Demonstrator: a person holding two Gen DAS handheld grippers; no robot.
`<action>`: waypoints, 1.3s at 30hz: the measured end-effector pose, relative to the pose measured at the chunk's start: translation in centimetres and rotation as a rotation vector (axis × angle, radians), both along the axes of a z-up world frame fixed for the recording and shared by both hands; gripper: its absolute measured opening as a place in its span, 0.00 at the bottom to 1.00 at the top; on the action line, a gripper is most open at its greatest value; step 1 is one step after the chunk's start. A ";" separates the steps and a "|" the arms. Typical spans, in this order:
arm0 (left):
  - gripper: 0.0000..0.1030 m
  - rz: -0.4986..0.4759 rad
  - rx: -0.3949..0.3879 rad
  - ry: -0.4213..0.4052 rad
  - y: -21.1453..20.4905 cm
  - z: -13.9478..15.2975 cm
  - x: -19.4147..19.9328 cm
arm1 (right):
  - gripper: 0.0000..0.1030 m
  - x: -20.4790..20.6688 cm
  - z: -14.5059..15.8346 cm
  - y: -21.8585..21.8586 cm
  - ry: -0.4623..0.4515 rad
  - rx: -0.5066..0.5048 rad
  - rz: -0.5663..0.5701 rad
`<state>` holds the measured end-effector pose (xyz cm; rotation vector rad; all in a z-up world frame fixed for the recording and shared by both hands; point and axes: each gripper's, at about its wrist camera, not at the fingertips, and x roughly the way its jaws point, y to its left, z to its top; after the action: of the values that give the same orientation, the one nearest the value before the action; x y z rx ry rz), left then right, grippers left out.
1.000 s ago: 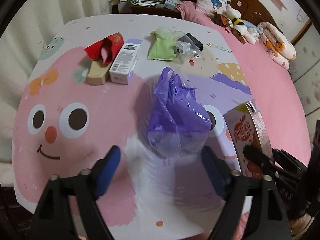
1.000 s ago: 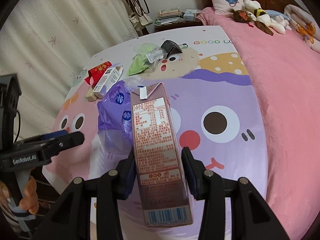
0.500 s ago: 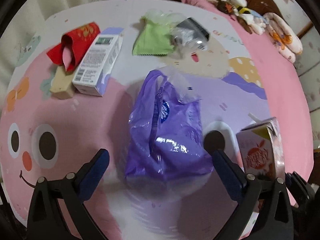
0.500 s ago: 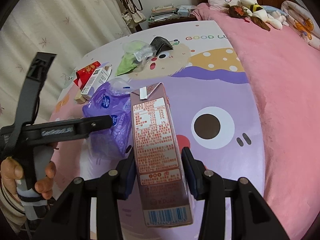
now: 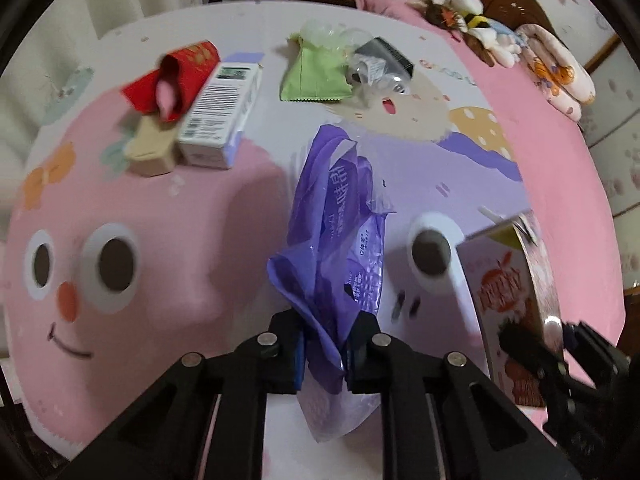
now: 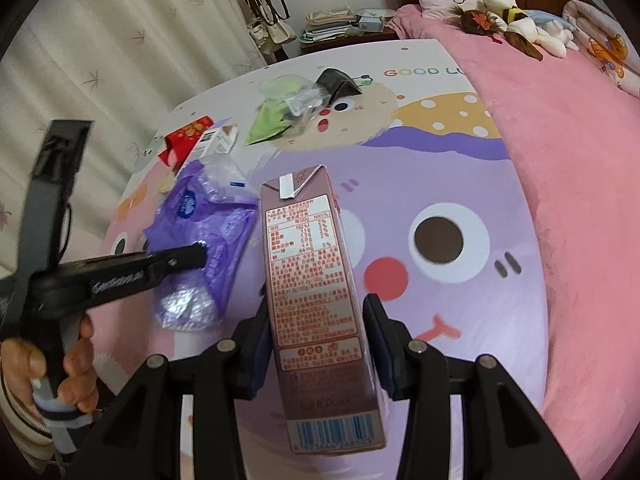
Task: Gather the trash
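My left gripper (image 5: pixel 323 350) is shut on the near edge of a purple plastic bag (image 5: pixel 338 216) that lies crumpled on the cartoon-printed mat (image 5: pixel 120 200). The bag also shows in the right wrist view (image 6: pixel 208 232), with the left gripper (image 6: pixel 200 256) pinching it. My right gripper (image 6: pixel 318 344) is shut on a brown drink carton (image 6: pixel 316 280) and holds it upright above the mat, right of the bag. The carton also shows in the left wrist view (image 5: pixel 516 304).
At the far side of the mat lie a red packet (image 5: pixel 180 76), a white box (image 5: pixel 220 116), a beige block (image 5: pixel 150 148), a green wrapper (image 5: pixel 316 72), clear plastic (image 5: pixel 376 76) and a black item (image 5: pixel 386 54). A pink blanket (image 6: pixel 560 140) and stuffed toys (image 6: pixel 508 20) lie to the right.
My left gripper moved onto the bag and closed from wide open to shut on its near edge. The right gripper kept holding the carton, nearly still.
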<state>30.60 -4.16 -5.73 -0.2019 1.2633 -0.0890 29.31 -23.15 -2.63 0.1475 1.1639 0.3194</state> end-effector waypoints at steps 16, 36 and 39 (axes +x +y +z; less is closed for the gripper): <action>0.12 -0.154 -0.010 -0.093 4.6 3.0 -20.3 | 0.42 -18.6 -0.1 5.8 0.030 0.032 -0.096; 0.13 -0.265 -0.018 0.223 -0.3 -16.8 -31.1 | 0.43 -29.6 -20.1 4.4 0.444 -0.049 -0.251; 0.16 -0.245 -0.025 0.247 -0.9 -21.0 -30.3 | 0.45 -28.8 -24.4 3.8 0.460 -0.075 -0.276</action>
<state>0.32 -5.05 -26.71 -0.0797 1.5298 -0.2980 0.51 -19.33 -27.01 0.3245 1.5864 -0.0076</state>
